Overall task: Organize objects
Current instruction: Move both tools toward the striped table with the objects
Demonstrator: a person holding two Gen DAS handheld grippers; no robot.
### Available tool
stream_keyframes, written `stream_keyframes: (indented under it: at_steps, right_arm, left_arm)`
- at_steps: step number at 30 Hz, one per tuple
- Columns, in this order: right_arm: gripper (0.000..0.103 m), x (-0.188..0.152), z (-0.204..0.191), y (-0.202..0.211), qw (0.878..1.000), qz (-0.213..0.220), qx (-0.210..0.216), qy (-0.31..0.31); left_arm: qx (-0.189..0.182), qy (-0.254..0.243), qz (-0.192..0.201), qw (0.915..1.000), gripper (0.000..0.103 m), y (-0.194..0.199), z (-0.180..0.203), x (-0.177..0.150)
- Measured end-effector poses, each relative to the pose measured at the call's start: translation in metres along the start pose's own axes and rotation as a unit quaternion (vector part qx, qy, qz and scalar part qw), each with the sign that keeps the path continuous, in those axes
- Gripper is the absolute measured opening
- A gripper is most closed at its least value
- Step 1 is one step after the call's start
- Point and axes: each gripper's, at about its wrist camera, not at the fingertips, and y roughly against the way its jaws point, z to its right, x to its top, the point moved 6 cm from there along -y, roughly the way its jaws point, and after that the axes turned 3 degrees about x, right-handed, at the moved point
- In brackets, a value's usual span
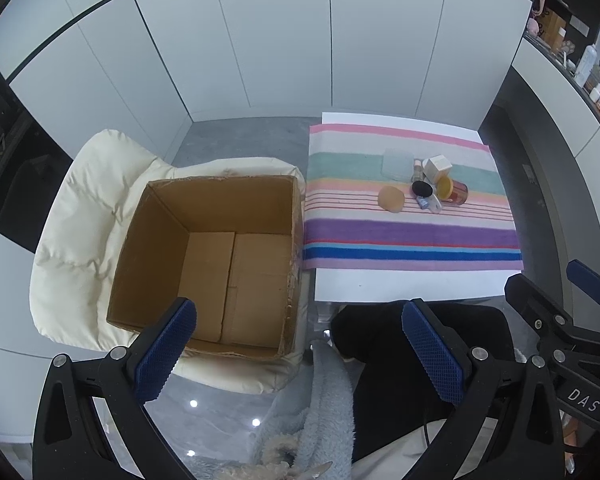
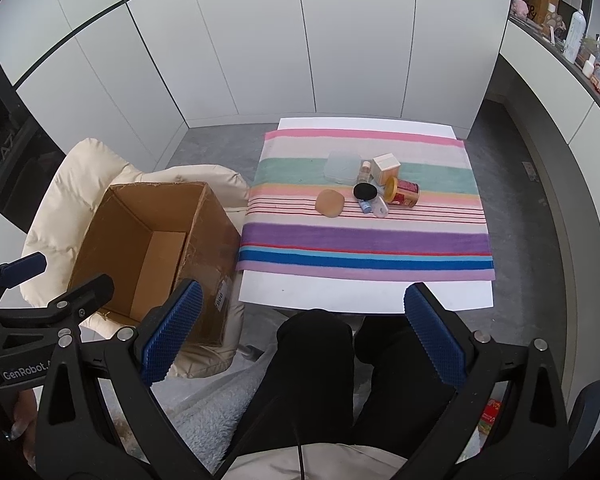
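Sitting open-topped on a cream cushioned chair (image 1: pixel 80 216), the cardboard box (image 1: pixel 216 256) serves as the landmark here, and nothing shows inside it but its folded bottom flaps. Just right of the box stands a white desk (image 1: pixel 400 284) covered by a striped towel (image 1: pixel 412 236). The task's things lie in a tight cluster on the towel, well to the right of the box and beyond its far rim. Nearest the box in that cluster is a tan round sponge (image 1: pixel 391 199); behind it lies a pale translucent container (image 1: pixel 398 164). Farther from the box come a small bottle (image 1: pixel 418 168), a black puff (image 1: pixel 422 189), a small clear bottle with a blue cap (image 1: pixel 429 202), a white carton (image 1: pixel 437 166), and, farthest right, a red can (image 1: pixel 454 191) on its side with its yellow lid facing the box.

The left hand-held gripper (image 1: pixel 300 352) hovers over the near edge of the box, its blue-padded fingers (image 1: pixel 164 354) spread wide with nothing between them. The right hand-held gripper (image 2: pixel 300 336) hangs to the right of the box, in front of the desk's near edge and above the person's dark-trousered knees (image 2: pixel 320 360); its fingers too stand wide apart and hold nothing. Both grippers are well short of the cluster.
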Motion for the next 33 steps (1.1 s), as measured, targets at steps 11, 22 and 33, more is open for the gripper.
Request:
stream_keyframes:
  at_steps: [11,22,33]
  right_arm:
    - [0.102,-0.0003,0.0038,-0.0006,1.0,0.003,-0.01,0.001]
    - [0.102,-0.001,0.0038,-0.001,1.0,0.001,-0.009,0.003]
    - [0.102,-0.0036,0.0024,-0.0041,1.0,-0.001,-0.007,0.004]
  left_arm:
    - [-0.001,-0.001,-0.004,1.0,0.103,-0.0019,0.0032,-0.0001]
    - [-0.001,-0.001,-0.003,1.0,0.103,-0.0016,0.0,0.0]
    - [-0.002,0.001,-0.007,1.0,0.103,-0.0036,-0.003,0.0024]
